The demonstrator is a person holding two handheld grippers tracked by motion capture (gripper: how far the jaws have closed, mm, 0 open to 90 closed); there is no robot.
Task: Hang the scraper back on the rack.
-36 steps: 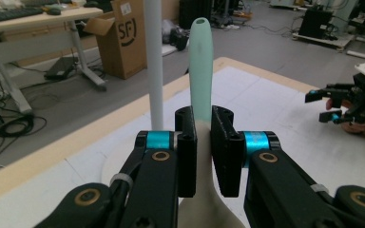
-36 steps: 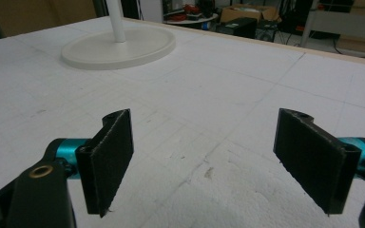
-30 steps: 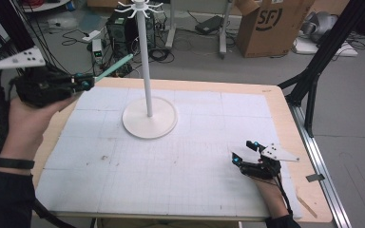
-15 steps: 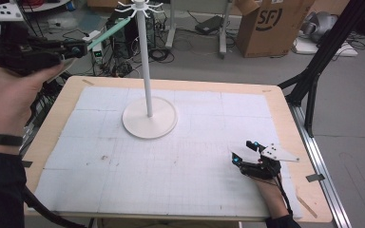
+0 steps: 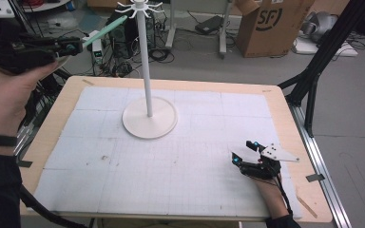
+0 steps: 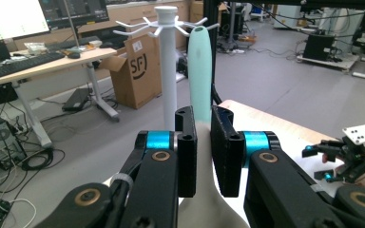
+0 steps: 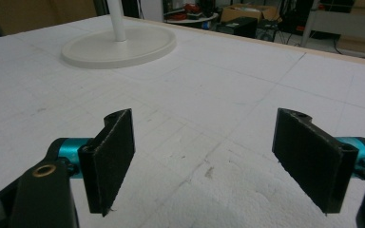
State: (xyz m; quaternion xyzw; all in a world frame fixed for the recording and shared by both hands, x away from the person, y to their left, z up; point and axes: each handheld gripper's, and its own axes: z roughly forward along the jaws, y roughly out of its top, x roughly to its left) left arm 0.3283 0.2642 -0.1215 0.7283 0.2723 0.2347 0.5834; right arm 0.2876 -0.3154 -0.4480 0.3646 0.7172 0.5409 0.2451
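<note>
A white hook stand (image 5: 145, 61) rises from a round base (image 5: 149, 119) on the white mat (image 5: 195, 161). High at the left, my left gripper (image 5: 73, 46) is shut on a utensil (image 5: 105, 29) with a mint-green handle. The handle tip points toward the hooks (image 5: 138, 7) at the stand's top. In the left gripper view the mint handle (image 6: 200, 61) stands just right of the stand (image 6: 168, 57), with the utensil's white part pinched by my left gripper (image 6: 203, 142). My right gripper (image 5: 244, 152) rests on the mat at the front right, open and holding nothing (image 7: 204, 156).
The wooden table edge (image 5: 285, 118) frames the mat. Off the table stand a cardboard box (image 5: 266, 26), cables on the floor and a black frame leg (image 5: 313, 80) at the right. The stand's base (image 7: 119, 45) lies ahead of the right gripper.
My left hand has lifted the utensil from near the table's back-left corner up toward the stand's top hooks. The right gripper has stayed still.
</note>
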